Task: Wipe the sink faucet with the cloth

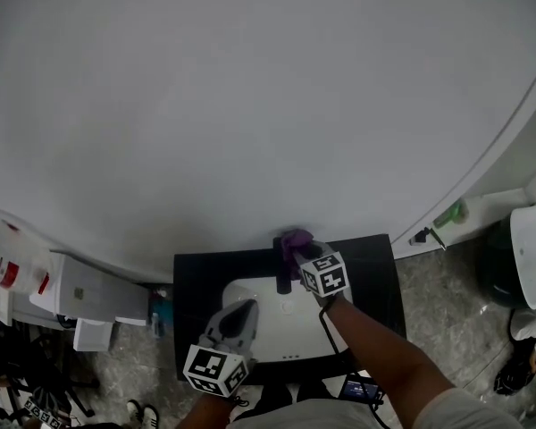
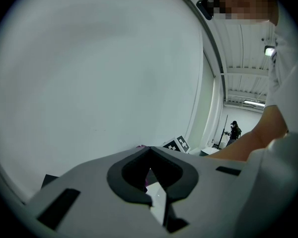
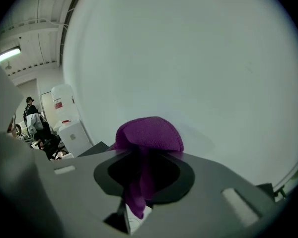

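In the head view a black faucet [image 1: 283,273] stands at the back of a white sink [image 1: 286,329] set in a black counter [image 1: 380,275]. My right gripper [image 1: 305,249] is shut on a purple cloth [image 1: 295,239], which sits bunched at the faucet's top. In the right gripper view the cloth [image 3: 149,135] bulges over the jaw tips and hangs down between them; the faucet is hidden there. My left gripper [image 1: 242,311] hovers over the sink basin, left of the faucet, shut and empty. Its own view shows the jaws [image 2: 150,151] meeting, with the right gripper's marker cube [image 2: 178,144] beyond.
A plain white wall [image 1: 250,105] rises directly behind the counter. White boxes and a container [image 1: 76,298] stand at the left. A teal bottle [image 1: 160,315] is by the counter's left edge. A green-capped item [image 1: 450,214] and a white bin [image 1: 531,257] are at the right.
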The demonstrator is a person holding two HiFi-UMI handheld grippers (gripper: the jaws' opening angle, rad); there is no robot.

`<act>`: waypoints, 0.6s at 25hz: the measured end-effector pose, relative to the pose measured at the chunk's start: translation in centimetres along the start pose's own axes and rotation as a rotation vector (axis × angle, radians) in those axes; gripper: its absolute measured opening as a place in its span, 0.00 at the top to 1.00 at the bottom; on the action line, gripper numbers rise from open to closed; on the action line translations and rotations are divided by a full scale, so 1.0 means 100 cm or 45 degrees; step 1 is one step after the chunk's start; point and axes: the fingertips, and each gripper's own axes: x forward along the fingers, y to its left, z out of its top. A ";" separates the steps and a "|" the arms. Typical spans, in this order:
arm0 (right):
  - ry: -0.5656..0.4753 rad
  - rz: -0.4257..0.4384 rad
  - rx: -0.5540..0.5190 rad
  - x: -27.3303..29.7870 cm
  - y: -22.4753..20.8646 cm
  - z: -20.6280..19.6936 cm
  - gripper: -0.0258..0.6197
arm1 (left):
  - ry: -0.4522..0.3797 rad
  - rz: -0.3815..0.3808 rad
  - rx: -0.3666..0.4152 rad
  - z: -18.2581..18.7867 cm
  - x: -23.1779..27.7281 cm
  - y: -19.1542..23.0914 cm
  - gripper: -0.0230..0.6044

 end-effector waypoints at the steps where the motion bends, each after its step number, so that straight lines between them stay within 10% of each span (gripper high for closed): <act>1: 0.012 -0.009 0.010 0.006 -0.004 -0.006 0.86 | 0.006 -0.004 -0.001 -0.002 0.002 0.002 0.96; 10: 0.322 0.012 0.085 0.073 -0.035 -0.121 0.86 | 0.084 -0.047 -0.024 -0.035 0.026 0.009 0.96; 15: 0.195 0.021 0.025 0.045 -0.032 -0.086 0.85 | 0.085 -0.072 -0.026 -0.034 0.028 0.003 0.96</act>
